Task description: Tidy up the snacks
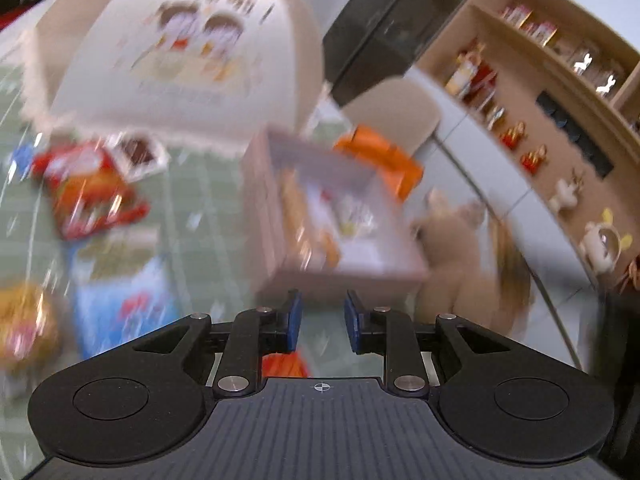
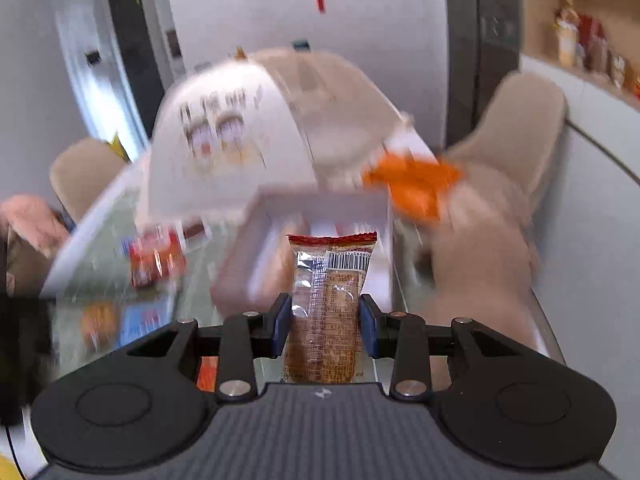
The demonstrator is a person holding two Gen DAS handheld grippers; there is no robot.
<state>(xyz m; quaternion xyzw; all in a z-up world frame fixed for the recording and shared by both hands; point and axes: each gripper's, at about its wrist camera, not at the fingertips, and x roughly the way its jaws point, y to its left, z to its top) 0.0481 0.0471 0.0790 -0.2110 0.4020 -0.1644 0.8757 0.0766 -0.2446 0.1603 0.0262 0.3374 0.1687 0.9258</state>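
In the left wrist view, heavily blurred, a round yellow packet [image 1: 24,326] lies at the far left of the green table [image 1: 208,208], with a blue packet [image 1: 124,300] just beside it. Farther back sits a red packet [image 1: 86,188], and next to that a small white card with a brown picture [image 1: 138,152]. Over these rises a big white dome cover [image 1: 180,60] printed with cartoon figures. Right of centre stands a pale pink box [image 1: 320,216], open on top, with some snacks inside that are too smeared to name. An orange packet [image 1: 384,160] rests at the box's far corner. A brown plush toy [image 1: 460,256] sits to the right of the box, and wooden shelves [image 1: 560,92] with small ornaments line the wall. The left gripper [image 1: 322,320] is released, its blue pads apart with nothing between them, hovering near the box's front edge.

In the right wrist view the red packet [image 2: 156,260] shows on the left, the dome cover [image 2: 248,132] behind, and the box [image 2: 320,236] at centre with the orange packet [image 2: 416,184] at its right corner. The right gripper [image 2: 326,326] is clenched on a brown snack bar [image 2: 330,304] in a clear wrapper with a red top edge and a barcode, held upright in front of the box.
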